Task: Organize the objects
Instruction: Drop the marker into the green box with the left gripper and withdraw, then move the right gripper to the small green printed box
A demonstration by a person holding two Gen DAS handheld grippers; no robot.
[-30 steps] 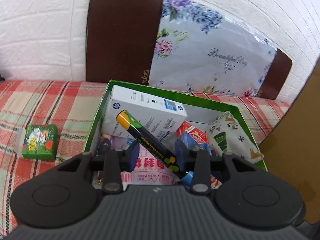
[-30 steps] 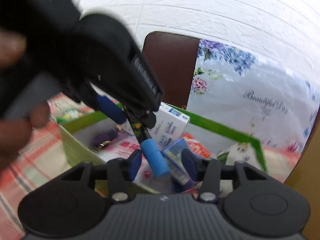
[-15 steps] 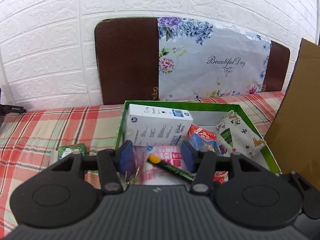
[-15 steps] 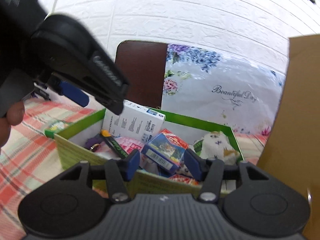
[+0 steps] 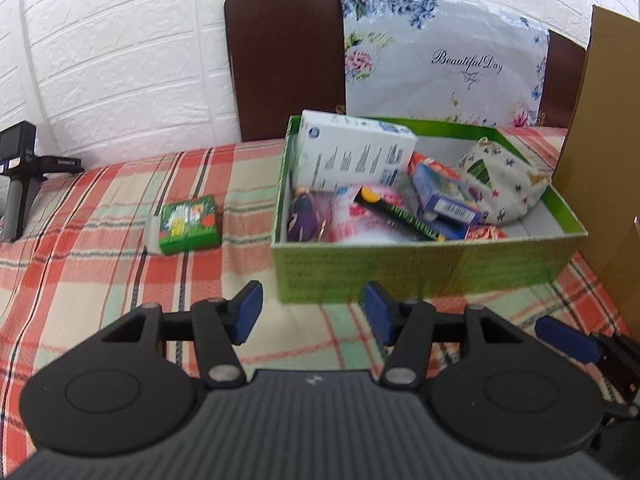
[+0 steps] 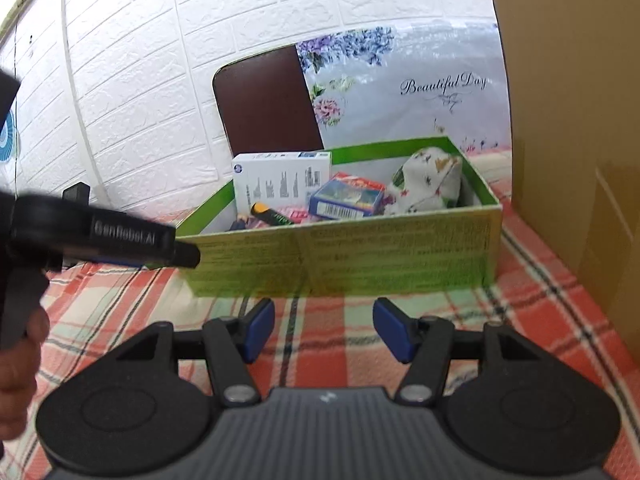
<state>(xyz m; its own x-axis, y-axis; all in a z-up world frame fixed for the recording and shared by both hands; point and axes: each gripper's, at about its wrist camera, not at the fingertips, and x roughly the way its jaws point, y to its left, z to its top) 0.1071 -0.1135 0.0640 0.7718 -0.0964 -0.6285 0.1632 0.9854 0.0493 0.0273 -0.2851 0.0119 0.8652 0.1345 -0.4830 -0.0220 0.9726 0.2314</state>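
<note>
A green box point(image 5: 424, 268) point(image 6: 340, 256) stands on the plaid cloth. It holds a white carton point(image 5: 356, 156) point(image 6: 280, 178), a black marker with a yellow cap point(image 5: 400, 216) point(image 6: 272, 213), a blue card pack point(image 5: 444, 196) point(image 6: 346, 198), a printed fabric pouch point(image 5: 500, 184) point(image 6: 428, 182) and a purple item point(image 5: 302, 216). A small green packet point(image 5: 188, 224) lies on the cloth left of the box. My left gripper point(image 5: 312, 314) is open and empty, in front of the box. My right gripper point(image 6: 324, 330) is open and empty, also in front of it.
A cardboard sheet point(image 5: 604, 152) point(image 6: 568, 120) stands to the right of the box. A brown board with a floral bag point(image 5: 440, 52) leans on the white brick wall behind. A black camera on a stand point(image 5: 20, 176) is at the far left.
The left gripper let go of the marker, which now lies in the box. Both grippers pulled back from over the box and now sit low in front of it.
</note>
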